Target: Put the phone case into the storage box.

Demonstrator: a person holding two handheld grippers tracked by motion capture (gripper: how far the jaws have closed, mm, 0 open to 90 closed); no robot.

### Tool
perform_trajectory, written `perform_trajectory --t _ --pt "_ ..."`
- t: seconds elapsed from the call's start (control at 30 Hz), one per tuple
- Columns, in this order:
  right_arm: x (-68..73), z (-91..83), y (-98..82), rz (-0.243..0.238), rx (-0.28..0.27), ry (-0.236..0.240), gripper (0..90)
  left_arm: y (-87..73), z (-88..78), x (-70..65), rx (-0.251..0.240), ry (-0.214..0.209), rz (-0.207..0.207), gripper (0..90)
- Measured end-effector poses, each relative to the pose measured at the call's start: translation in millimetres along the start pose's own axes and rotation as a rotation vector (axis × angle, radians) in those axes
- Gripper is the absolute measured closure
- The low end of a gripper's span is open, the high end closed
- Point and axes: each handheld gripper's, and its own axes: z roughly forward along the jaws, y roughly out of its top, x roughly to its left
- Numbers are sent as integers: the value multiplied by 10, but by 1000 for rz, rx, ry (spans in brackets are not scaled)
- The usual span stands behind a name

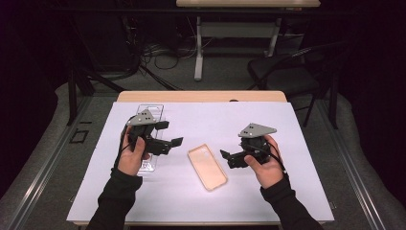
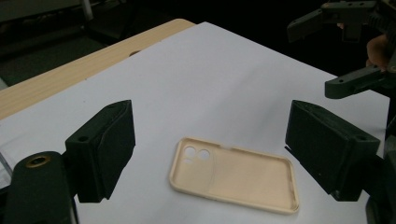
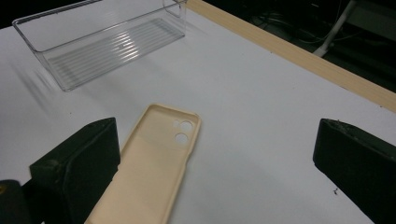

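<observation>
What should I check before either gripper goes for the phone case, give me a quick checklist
1. Left gripper open: ok, its jaws stand wide apart in the left gripper view.
2. Right gripper open: ok, jaws wide apart in the right gripper view.
3. Phone case free to grasp: ok, it lies flat on the white sheet, hollow side up, touched by neither gripper.
4. Case between the two grippers: ok, it lies on the sheet between them in the high view.
5. Clear tray ready to receive: ok, it looks empty in the right gripper view.
6. Path to the tray: cannot tell, the left hand covers part of the tray in the high view.
</observation>
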Motion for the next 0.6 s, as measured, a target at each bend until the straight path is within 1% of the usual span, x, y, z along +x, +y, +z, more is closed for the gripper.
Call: perform_trajectory --t 0.1,0.17,0.23,0.37,0.4,0.47,0.53,0.57,0.6 --pt "-19 52 1 0 17 -2 4 -15 9 19 2 -7 -2 164" --pt "-23 81 0 11 30 -3 3 -34 13 32 -1 -13 -7 164" --pt "-30 109 -3 15 41 -1 1 -45 18 49 12 -7 -3 164" --pt "-49 159 -13 31 73 21 0 -62 17 74 6 -8 -12 164" --pt "-49 159 -13 31 73 21 0 -68 20 80 5 -5 -17 164" --pt "-65 195 -22 48 98 36 0 -83 25 100 6 -3 -23 164" --pt "-70 208 -24 53 103 40 0 -90 31 106 5 -2 -29 165" --pt "-74 218 -27 56 109 40 0 -98 37 114 6 -7 -36 165" --pt "-77 246 -35 70 121 41 0 -117 55 135 7 -16 -49 165"
